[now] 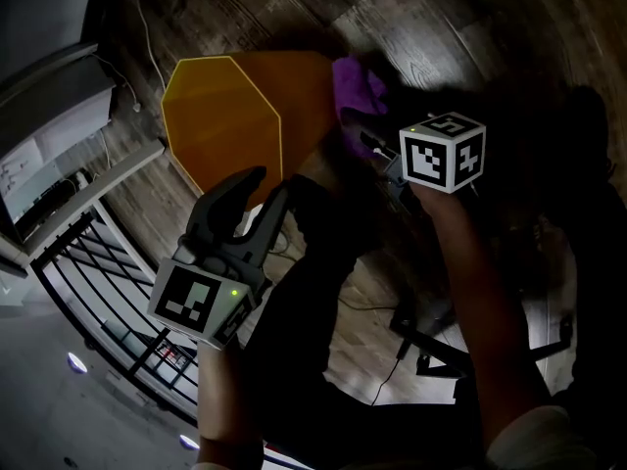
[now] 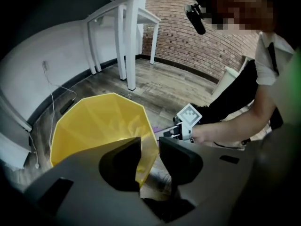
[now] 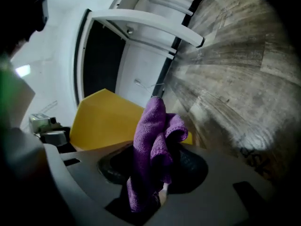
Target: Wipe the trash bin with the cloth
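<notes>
Dark wood-plank floor [image 1: 470,27] carries the yellow trash bin [image 1: 220,125], which is tipped. Its many-sided mouth faces the left edge of the head view and its long axis runs from that mouth rightward toward the cloth [image 1: 358,91]. The left gripper [image 1: 266,186] sits astride the near rim. Its jaws stand a little apart with the bin's wall between them, lying against one pad while a sliver of floor shows beside the other. Just beside the bin's outer wall on the right, the right gripper [image 3: 153,164] pinches the purple cloth, whose folds stand up past the tips. I cannot tell whether the cloth touches the wall. Beyond the bin's mouth the floor lies open up to white table legs [image 2: 131,46] and a brick wall [image 2: 197,36]. A thin cable [image 2: 51,102] trails along the white wall [image 2: 47,60], and a black wire rack [image 1: 98,262] closes the near left side.
</notes>
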